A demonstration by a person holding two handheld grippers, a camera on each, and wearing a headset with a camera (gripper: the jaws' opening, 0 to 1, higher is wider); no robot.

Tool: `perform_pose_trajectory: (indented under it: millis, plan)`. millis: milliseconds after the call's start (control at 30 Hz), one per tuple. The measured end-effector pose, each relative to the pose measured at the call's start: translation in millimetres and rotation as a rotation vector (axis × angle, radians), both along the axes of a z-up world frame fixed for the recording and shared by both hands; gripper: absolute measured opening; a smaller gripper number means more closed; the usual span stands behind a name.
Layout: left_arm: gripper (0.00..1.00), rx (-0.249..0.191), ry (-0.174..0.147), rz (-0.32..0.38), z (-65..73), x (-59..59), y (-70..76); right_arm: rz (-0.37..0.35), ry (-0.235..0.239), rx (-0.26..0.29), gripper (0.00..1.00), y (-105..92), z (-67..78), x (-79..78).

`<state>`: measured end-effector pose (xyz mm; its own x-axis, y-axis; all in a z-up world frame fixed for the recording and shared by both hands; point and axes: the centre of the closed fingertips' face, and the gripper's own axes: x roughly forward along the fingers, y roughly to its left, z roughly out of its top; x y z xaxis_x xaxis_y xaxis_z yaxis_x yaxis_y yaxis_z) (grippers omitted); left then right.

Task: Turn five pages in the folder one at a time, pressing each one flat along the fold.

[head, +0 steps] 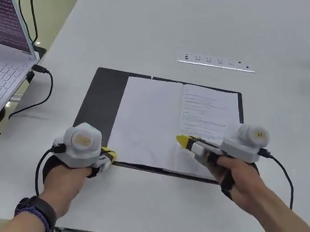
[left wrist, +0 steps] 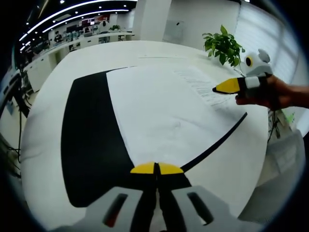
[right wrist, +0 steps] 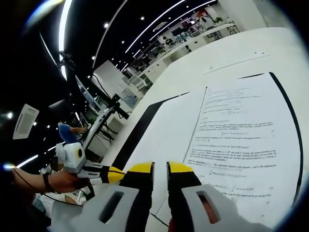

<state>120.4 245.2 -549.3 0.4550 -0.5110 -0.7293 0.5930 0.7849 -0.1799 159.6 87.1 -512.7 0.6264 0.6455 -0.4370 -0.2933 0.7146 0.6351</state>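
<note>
The folder [head: 99,98] is lying open and flat on the white worktop [head: 140,28], its black cover showing at the left, a blank page [head: 145,121] resting beside it and a printed page [head: 209,113] lying to the right of the fold. In the head view the left claw [head: 109,155] is sitting at the near left corner of the blank page, and the right claw [head: 183,141] is pointing its yellow tips at the fold close to the folder's near edge. The left gripper view is showing what the head view cannot: the left jaws are pressed fully together, tips meeting just where the page corner narrows over the black cover, though whether they are pinching paper is hard to tell. The right gripper view is showing its jaws drawn almost together, leaving only a thin slit with nothing in it, hovering over the fold between the two pages. The head view alone is taking in a laptop [head: 1,56] at the far left and a socket strip [head: 214,63] beyond the folder, while the left gripper view is catching a potted plant [left wrist: 223,46] behind the other claw.
</note>
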Motion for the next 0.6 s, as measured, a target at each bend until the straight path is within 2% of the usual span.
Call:
perform_pose_trajectory:
  millis: [267, 333, 400, 600]
  plan:
    - [0.0, 0.0, 0.001, -0.004, -0.6, 1.4, 0.4, -0.033, 0.007, 0.012, 0.03, 3.8, -13.3, 17.4]
    - [0.0, 0.0, 0.0, -0.004, -1.3, 2.1, 0.8, -0.069, 0.021, 0.018, 0.0, 0.3, -18.7, 21.8]
    - [0.0, -0.001, 0.0, -0.001, -1.7, 2.6, 1.1, -0.1, 0.034, 0.046, 0.0, -1.5, -22.5, 25.3]
    - [0.0, -0.002, 0.002, -0.002, -2.8, 3.7, 1.8, -0.109, 0.049, 0.033, 0.0, -0.6, -31.4, 30.0]
